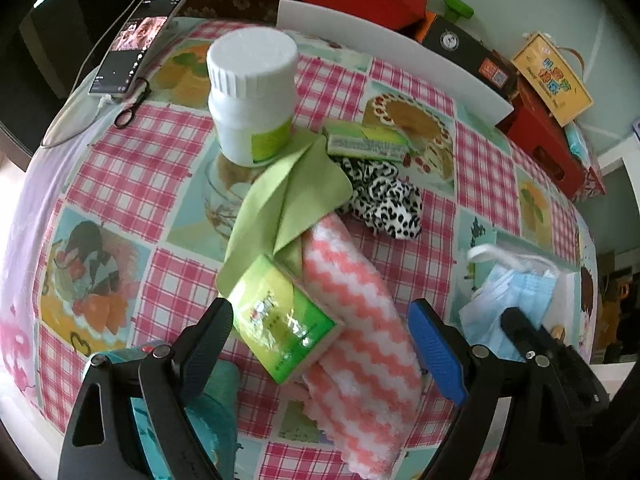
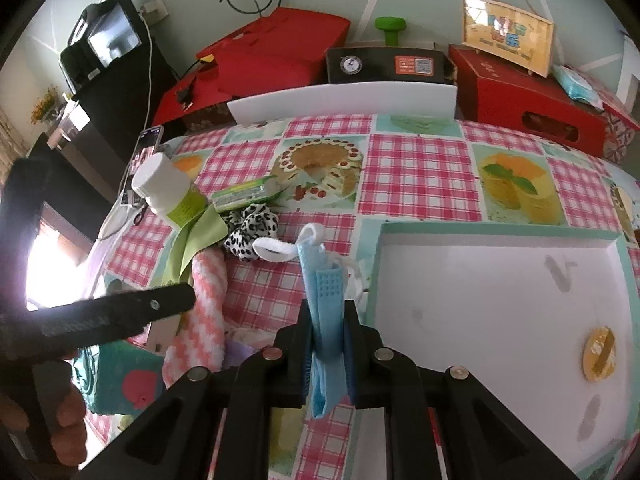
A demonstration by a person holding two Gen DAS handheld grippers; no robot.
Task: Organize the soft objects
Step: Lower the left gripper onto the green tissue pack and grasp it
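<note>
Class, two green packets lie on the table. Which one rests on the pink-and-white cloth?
The nearer green packet, lying between the open left hand-held gripper's fingers, rests on the cloth; the other packet lies behind the bottle.

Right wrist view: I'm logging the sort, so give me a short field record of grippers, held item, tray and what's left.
right gripper: shut on blue face mask
left gripper: open, above tissue pack and pink-white cloth
tray: white, right of the mask, holds no soft items
still in pile: green cloth, leopard-print scrunchie
hard item: white pill bottle
</note>
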